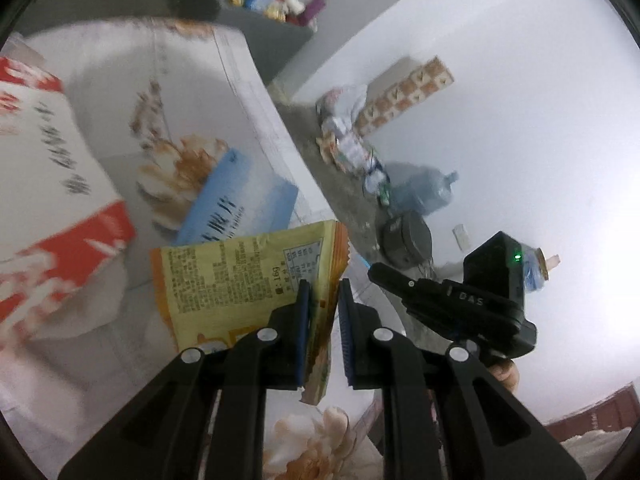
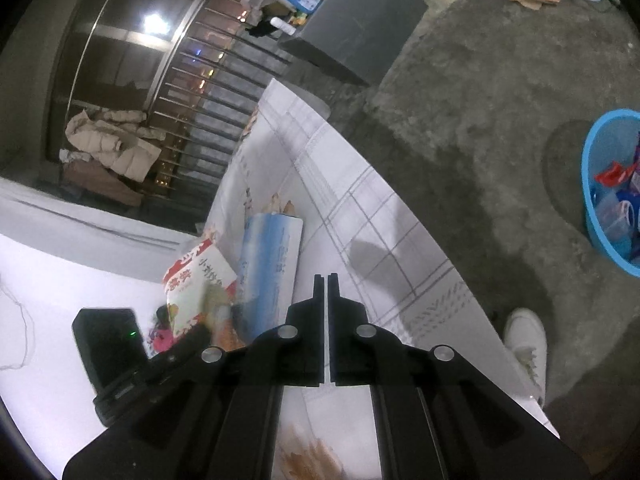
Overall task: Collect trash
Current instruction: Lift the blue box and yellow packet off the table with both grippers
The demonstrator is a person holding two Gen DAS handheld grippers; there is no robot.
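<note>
A: Left wrist view. State of the left gripper [image 1: 324, 300]?

B: Its fingers [image 1: 301, 332] are clamped on a yellow snack wrapper [image 1: 244, 276]. The wrapper's right end passes between the blue pads; the rest fans out to the left, above the worktop [image 1: 100, 360], which carries a white cloth with a floral print.

A: Other items on that worktop?

B: A red-and-white carton [image 1: 48, 184] at the left, blurred. A blue packet [image 1: 236, 200] lies just beyond the wrapper. The right gripper [image 1: 378, 270] shows at the right edge of the worktop, a green light lit on its body, with part of a hand [image 1: 506, 374] beneath it.

A: Floor?

B: Concrete. A litter pile [image 1: 348, 136] runs along the wall, next to a large water bottle [image 1: 424, 192].

A: Right wrist view. Right gripper [image 2: 326, 280]?

B: Fingers [image 2: 318, 292] closed to a hairline gap, nothing between them. They hover over the checked edge of the cloth.

A: Task items in this view?

B: The blue packet [image 2: 268, 264] lies just left of the fingers, the red-and-white carton [image 2: 196, 280] beside it. A blue basket [image 2: 600, 200] holding trash stands on the floor at the far right. A white shoe [image 2: 528, 344] shows near the worktop edge.
</note>
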